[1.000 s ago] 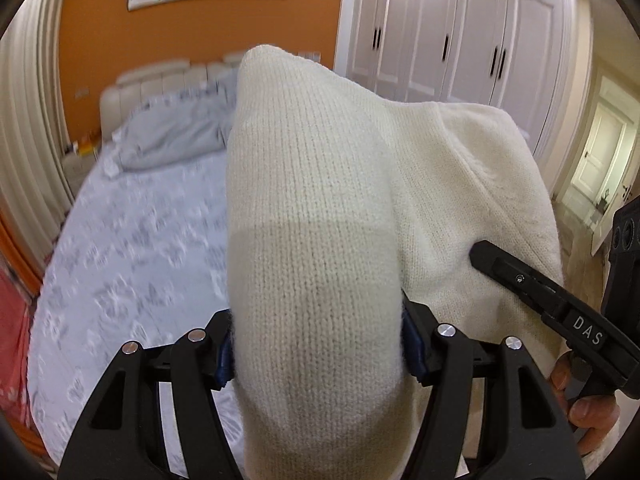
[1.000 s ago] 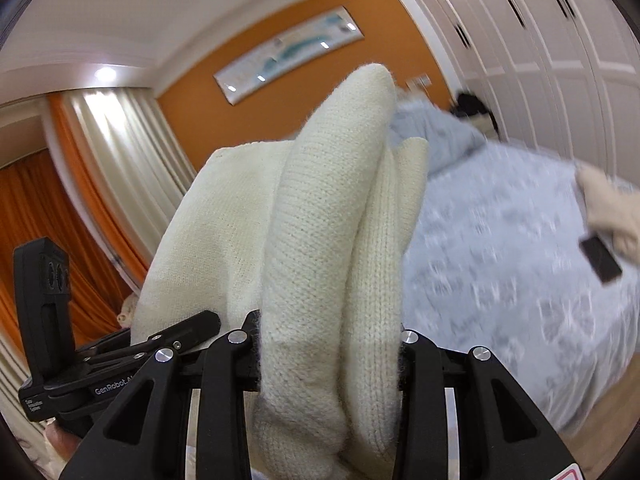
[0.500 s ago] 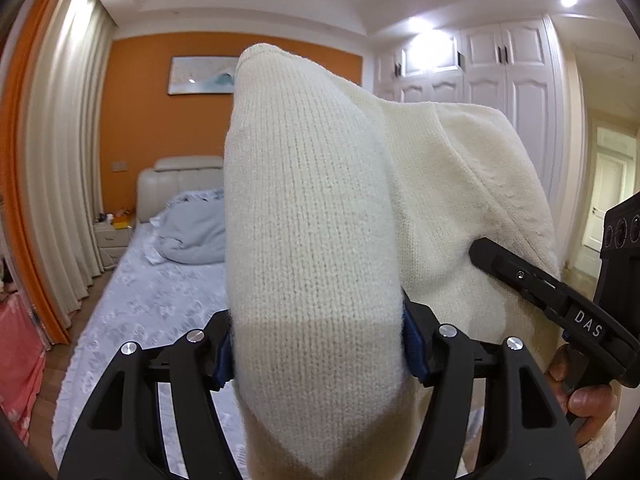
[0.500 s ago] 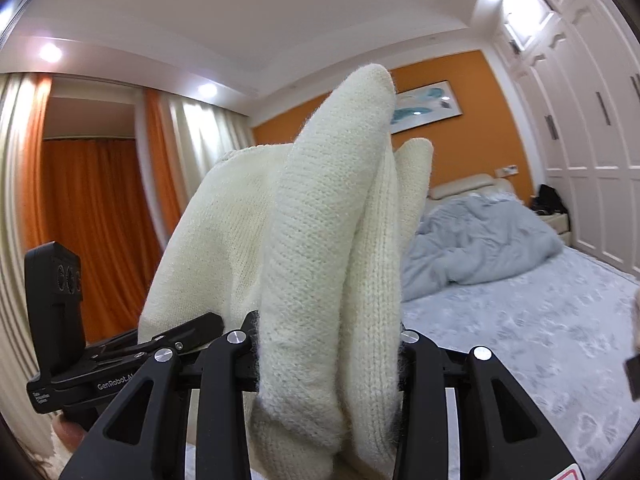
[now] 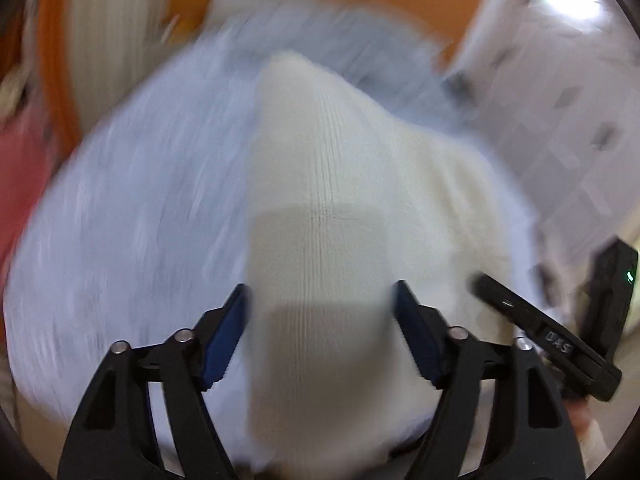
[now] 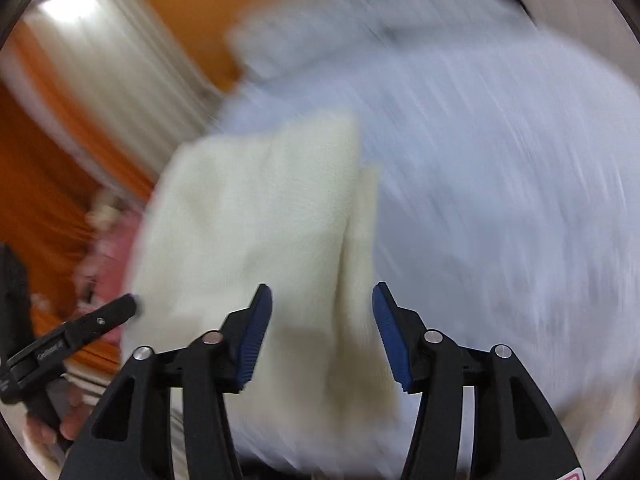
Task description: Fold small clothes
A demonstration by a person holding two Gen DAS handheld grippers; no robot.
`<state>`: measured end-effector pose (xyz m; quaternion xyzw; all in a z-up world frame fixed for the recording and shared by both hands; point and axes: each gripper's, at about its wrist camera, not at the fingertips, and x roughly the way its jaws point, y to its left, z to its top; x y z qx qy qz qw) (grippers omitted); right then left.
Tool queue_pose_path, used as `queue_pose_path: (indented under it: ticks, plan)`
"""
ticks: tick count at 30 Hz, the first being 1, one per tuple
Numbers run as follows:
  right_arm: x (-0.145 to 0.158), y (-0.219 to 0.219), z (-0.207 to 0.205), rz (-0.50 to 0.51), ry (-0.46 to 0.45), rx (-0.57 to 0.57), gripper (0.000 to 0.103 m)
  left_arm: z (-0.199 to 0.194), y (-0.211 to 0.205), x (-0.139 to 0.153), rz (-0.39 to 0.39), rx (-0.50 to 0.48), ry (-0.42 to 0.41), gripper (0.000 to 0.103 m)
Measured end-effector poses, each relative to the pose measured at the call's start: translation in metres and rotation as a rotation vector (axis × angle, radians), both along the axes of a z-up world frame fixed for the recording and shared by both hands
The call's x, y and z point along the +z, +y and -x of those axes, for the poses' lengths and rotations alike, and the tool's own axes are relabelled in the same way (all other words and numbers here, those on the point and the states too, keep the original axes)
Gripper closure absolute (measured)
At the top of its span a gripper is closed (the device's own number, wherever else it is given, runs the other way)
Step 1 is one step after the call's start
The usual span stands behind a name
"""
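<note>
A cream knit garment point(image 5: 328, 208) hangs folded between both grippers, above the pale blue bed. In the left wrist view my left gripper point(image 5: 320, 324) has its jaws spread, the blue pads point(image 5: 224, 332) showing beside the knit. In the right wrist view the garment point(image 6: 260, 216) lies between the jaws of my right gripper point(image 6: 322, 328), whose blue pads point(image 6: 254, 332) stand a little apart from the cloth. Each gripper shows in the other's view, the right one point(image 5: 540, 328) and the left one point(image 6: 76, 332). Both views are motion-blurred.
The bed point(image 6: 500, 160) with its blue-grey cover fills the ground below. A crumpled grey duvet point(image 5: 320, 32) lies at the headboard. Orange wall and curtains point(image 6: 48, 184) stand at the left, white wardrobes point(image 5: 560, 92) at the right. Something pink point(image 5: 20, 168) lies left of the bed.
Both grippers have swung down from facing the room toward the bed. Their jaws have opened off the knit, which was pinched before. The views are now blurred.
</note>
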<state>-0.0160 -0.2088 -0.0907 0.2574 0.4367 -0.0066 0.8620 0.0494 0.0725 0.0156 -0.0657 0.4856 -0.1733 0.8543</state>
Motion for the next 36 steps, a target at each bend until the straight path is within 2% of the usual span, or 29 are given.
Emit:
queue_pose_path:
  ticks: [1, 2, 4, 5, 7, 9, 10, 11, 12, 15, 16, 17, 18, 19, 21, 23, 25, 26, 27, 28, 30, 31, 32, 33, 36]
  plan:
    - [-0.025, -0.004, 0.017, -0.041, 0.036, -0.018, 0.052, 0.001, 0.008, -0.027, -0.023, 0.037, 0.064, 0.049]
    - [-0.033, -0.006, 0.024, -0.048, 0.046, -0.023, 0.052, 0.01, 0.023, -0.051, 0.024, 0.056, 0.112, 0.048]
    - [-0.045, -0.008, 0.038, -0.024, 0.064, -0.014, 0.051, 0.023, 0.038, -0.063, 0.062, 0.087, 0.121, 0.045]
    - [-0.047, -0.009, 0.038, -0.013, 0.069, -0.011, 0.047, 0.027, 0.042, -0.068, 0.065, 0.105, 0.126, 0.039]
    - [-0.046, -0.01, 0.031, -0.032, 0.072, -0.019, 0.033, 0.022, 0.044, -0.074, 0.071, 0.117, 0.14, 0.036]
    - [-0.043, -0.01, 0.017, -0.081, 0.085, -0.016, 0.025, 0.016, 0.038, -0.082, 0.062, 0.119, 0.16, 0.027]
    - [-0.051, -0.009, 0.007, -0.113, 0.108, -0.003, 0.025, 0.019, 0.037, -0.085, 0.059, 0.12, 0.168, 0.023]
    - [-0.063, -0.007, -0.001, -0.128, 0.136, -0.004, 0.025, 0.015, 0.034, -0.089, 0.065, 0.118, 0.177, 0.015]
    - [-0.073, -0.007, -0.006, -0.14, 0.163, -0.009, 0.025, 0.011, 0.032, -0.096, 0.07, 0.119, 0.19, 0.014]
    - [-0.101, -0.003, -0.024, -0.228, 0.219, -0.011, 0.026, 0.005, 0.031, -0.119, 0.074, 0.133, 0.253, 0.015]
    - [-0.11, -0.001, -0.03, -0.277, 0.228, -0.014, 0.033, 0.002, 0.031, -0.129, 0.062, 0.147, 0.27, 0.019]
    - [-0.115, 0.001, -0.035, -0.333, 0.23, -0.006, 0.042, 0.0, 0.03, -0.134, 0.056, 0.148, 0.284, 0.036]
    - [-0.114, 0.003, -0.041, -0.335, 0.239, 0.0, 0.05, -0.003, 0.029, -0.14, 0.072, 0.138, 0.308, 0.044]
    - [-0.106, 0.007, -0.048, -0.287, 0.243, 0.016, 0.063, -0.004, 0.03, -0.141, 0.074, 0.149, 0.314, 0.046]
    - [-0.073, 0.02, -0.057, -0.152, 0.196, 0.086, 0.07, -0.004, 0.024, -0.131, 0.065, 0.138, 0.284, 0.059]
    - [-0.019, 0.03, -0.054, -0.076, 0.043, 0.145, 0.073, -0.004, 0.017, -0.112, 0.028, 0.122, 0.229, 0.064]
    - [0.013, 0.034, -0.047, -0.023, -0.042, 0.165, 0.072, -0.001, 0.018, -0.093, 0.034, 0.11, 0.173, 0.065]
    - [0.013, 0.035, -0.046, 0.004, -0.048, 0.166, 0.071, 0.0, 0.022, -0.086, 0.057, 0.11, 0.151, 0.065]
    - [0.002, 0.035, -0.05, 0.01, -0.013, 0.162, 0.067, -0.001, 0.025, -0.084, 0.068, 0.113, 0.149, 0.063]
    - [-0.021, 0.034, -0.054, 0.012, 0.066, 0.17, 0.065, -0.002, 0.026, -0.087, 0.063, 0.114, 0.158, 0.063]
    - [-0.075, 0.031, -0.062, 0.024, 0.254, 0.165, 0.059, -0.007, 0.021, -0.113, -0.008, 0.101, 0.221, 0.059]
    - [-0.086, 0.026, -0.057, -0.005, 0.267, 0.134, 0.055, -0.009, 0.016, -0.128, -0.03, 0.09, 0.258, 0.057]
    - [-0.079, 0.018, -0.045, -0.062, 0.216, 0.078, 0.054, -0.005, 0.018, -0.135, -0.024, 0.093, 0.264, 0.052]
    - [-0.068, 0.015, -0.037, -0.074, 0.19, 0.043, 0.054, -0.003, 0.021, -0.133, -0.017, 0.103, 0.248, 0.05]
    - [-0.022, 0.016, -0.01, 0.055, 0.098, -0.019, 0.05, 0.008, 0.029, -0.125, -0.027, 0.116, 0.219, 0.047]
